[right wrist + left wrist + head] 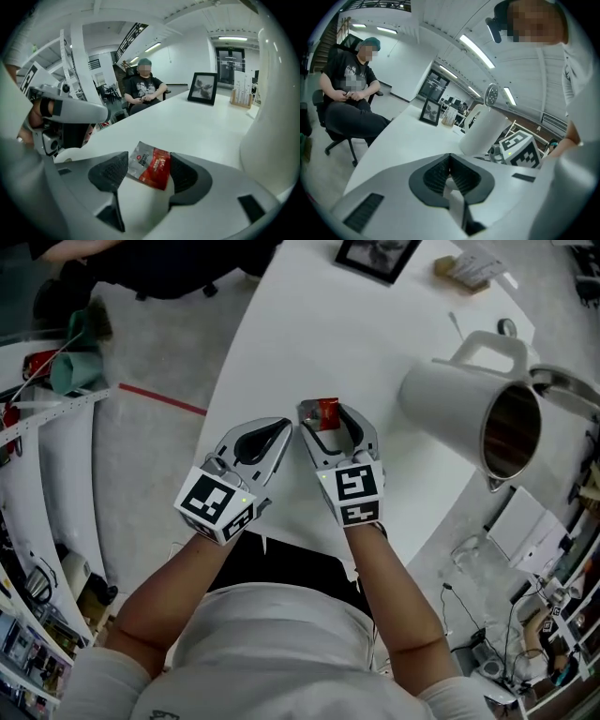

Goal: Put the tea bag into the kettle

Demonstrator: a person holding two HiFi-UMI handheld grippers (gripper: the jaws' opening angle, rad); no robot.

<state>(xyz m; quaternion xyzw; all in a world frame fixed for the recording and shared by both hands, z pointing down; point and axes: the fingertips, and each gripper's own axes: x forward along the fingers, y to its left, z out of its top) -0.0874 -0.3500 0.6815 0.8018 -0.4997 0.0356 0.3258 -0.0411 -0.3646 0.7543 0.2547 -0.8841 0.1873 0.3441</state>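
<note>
- The white table lies under both pairs of fingertips and spreads far beyond them. Its near edge runs just behind the two grippers, by the person's body.
- A seated person in dark clothes sits on a chair far beyond the fingertips, off the table's far end.
- The white kettle stands upright on the table, well apart from the right gripper's fingers, to their right and somewhat beyond them. Its mouth is uncovered and its lid stands raised.
- The left gripper has its fingers clenched together. The ribbed pads meet at the tips with nothing between them. The tips sit just beside the right gripper's left finger.
- The right gripper has its fingers released and spread wide. The tea bag sits in the gap between them, and the pads do not squeeze it.
- A black picture frame stands far beyond the fingertips, near the table's far edge.
- The tea bag, a red and silver sachet, lies flat between the right gripper's two fingers, near their tips. Its right edge is just beside the right pad and a corner is near the left pad. I cannot tell whether it touches either. It is outside the kettle and well apart from it.
</note>
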